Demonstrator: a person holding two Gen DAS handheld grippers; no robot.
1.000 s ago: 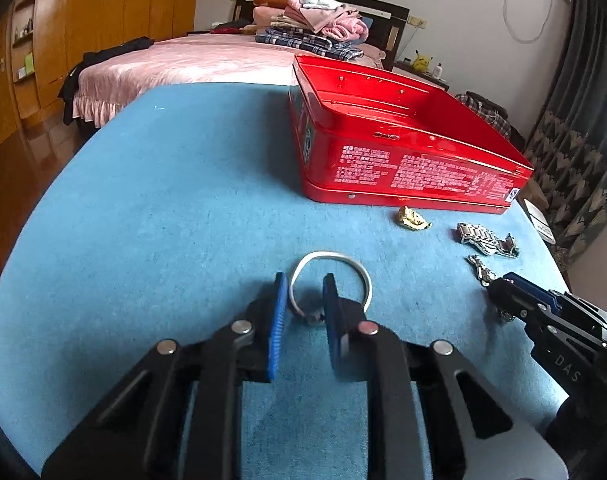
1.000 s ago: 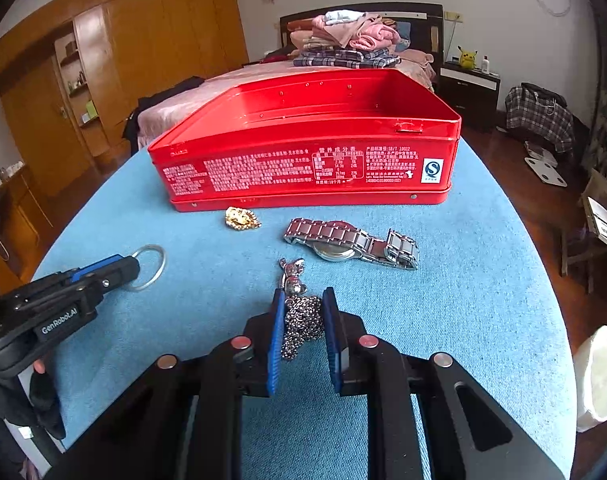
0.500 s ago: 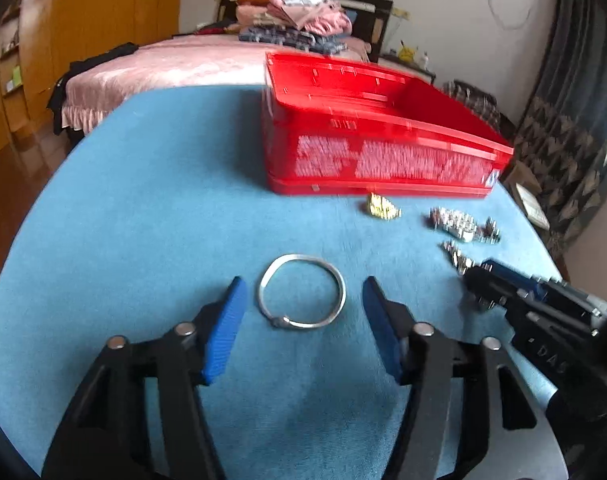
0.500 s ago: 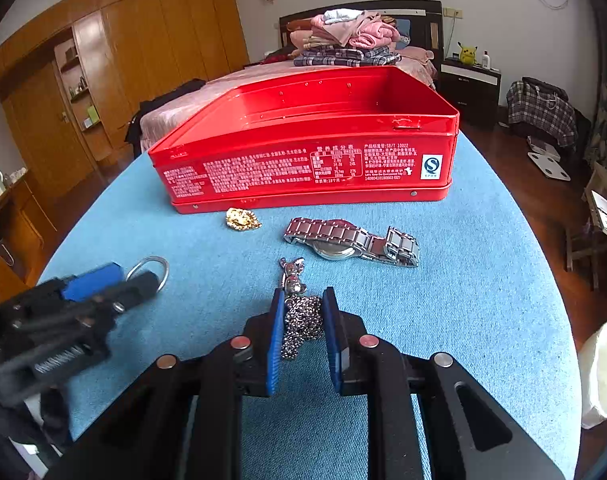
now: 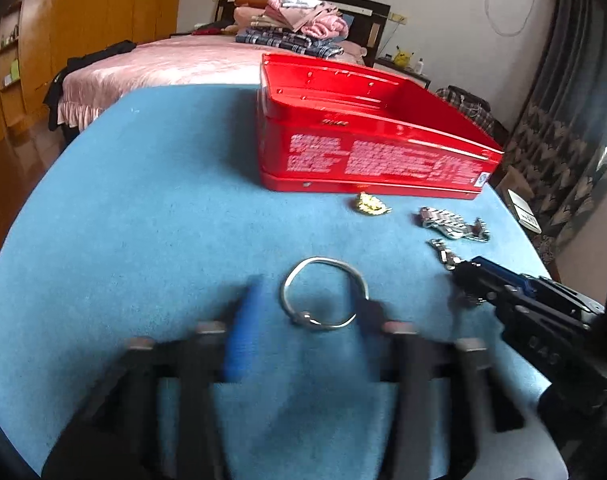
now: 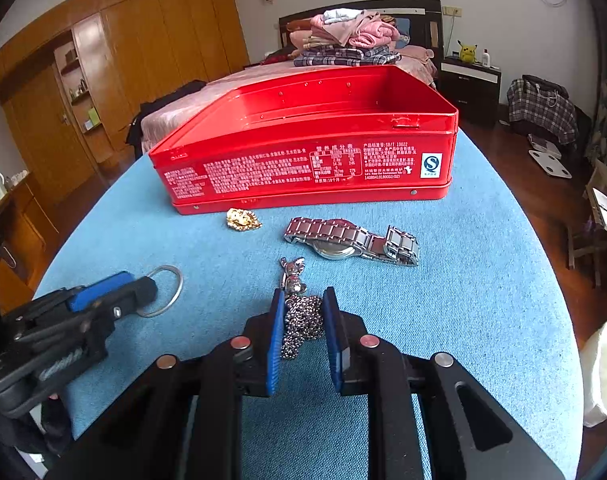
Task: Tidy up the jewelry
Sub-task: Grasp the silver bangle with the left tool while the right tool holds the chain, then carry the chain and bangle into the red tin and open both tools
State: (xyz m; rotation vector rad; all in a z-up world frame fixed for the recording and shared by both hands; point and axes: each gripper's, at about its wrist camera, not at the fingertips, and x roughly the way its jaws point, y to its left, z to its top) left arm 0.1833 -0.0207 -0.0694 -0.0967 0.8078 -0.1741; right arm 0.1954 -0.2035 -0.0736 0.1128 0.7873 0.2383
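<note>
A silver bangle (image 5: 323, 292) lies on the blue table between the blurred fingers of my left gripper (image 5: 303, 312), which is open around it; the bangle also shows in the right wrist view (image 6: 165, 292). My right gripper (image 6: 303, 320) is shut on a silver chain necklace (image 6: 301, 324) with a small bear pendant (image 6: 293, 276), still resting on the table. A steel watch (image 6: 351, 240), also in the left wrist view (image 5: 453, 224), and a gold piece (image 6: 243, 219) lie in front of the open red tin (image 6: 303, 160).
The round table's edge (image 6: 543, 280) curves close on the right, with a white bin (image 6: 605, 372) below it. A bed with folded clothes (image 6: 343, 40) stands behind the tin. Wooden wardrobes (image 6: 123, 60) line the left wall.
My left gripper has opened wide from a narrow gap around the bangle's rim, pulled back a little, and is now moving, blurred. The right gripper stays still on the necklace.
</note>
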